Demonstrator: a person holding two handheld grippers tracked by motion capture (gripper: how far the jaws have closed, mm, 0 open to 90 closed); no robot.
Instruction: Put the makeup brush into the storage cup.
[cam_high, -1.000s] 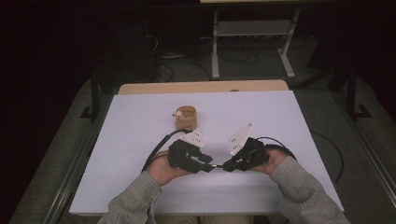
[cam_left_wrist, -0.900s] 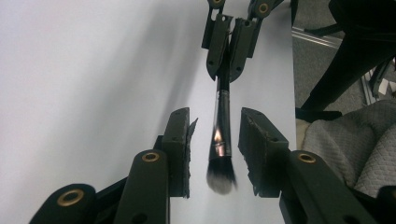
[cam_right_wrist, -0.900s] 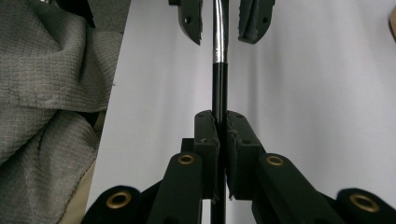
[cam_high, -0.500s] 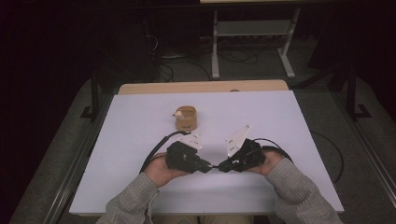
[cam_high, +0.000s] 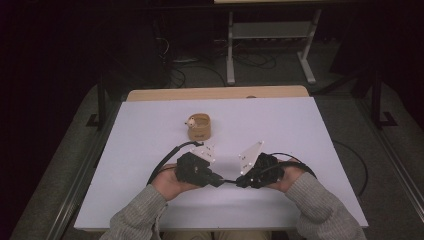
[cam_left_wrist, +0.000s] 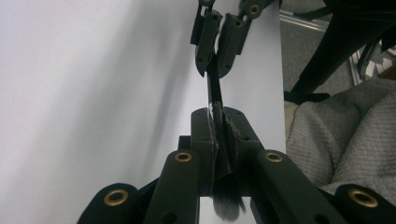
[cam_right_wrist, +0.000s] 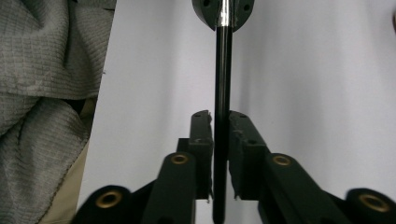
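A thin black brush (cam_high: 229, 181) spans level between my two grippers near the table's front edge. My left gripper (cam_high: 217, 180) is shut on its bristle end. In the left gripper view the jaws (cam_left_wrist: 219, 116) pinch the ferrule, and grey bristles (cam_left_wrist: 226, 205) poke out behind them. My right gripper (cam_high: 242, 181) is shut on the handle. In the right gripper view the black handle (cam_right_wrist: 222, 70) runs straight between the pressed pads (cam_right_wrist: 220, 116) to the left gripper (cam_right_wrist: 223, 18) beyond. The right gripper (cam_left_wrist: 214, 65) faces the left one, tip to tip.
A round wooden ring-shaped holder (cam_high: 199, 126) with a small white thing on its rim stands mid-table, beyond the grippers. The white table top (cam_high: 300, 130) stretches to both sides. Grey sleeves (cam_high: 320, 210) come in from the bottom. Black cables loop behind each gripper.
The right gripper has shifted slightly toward the front edge. The left hand has kept its place, and the brush still spans between the two grippers.
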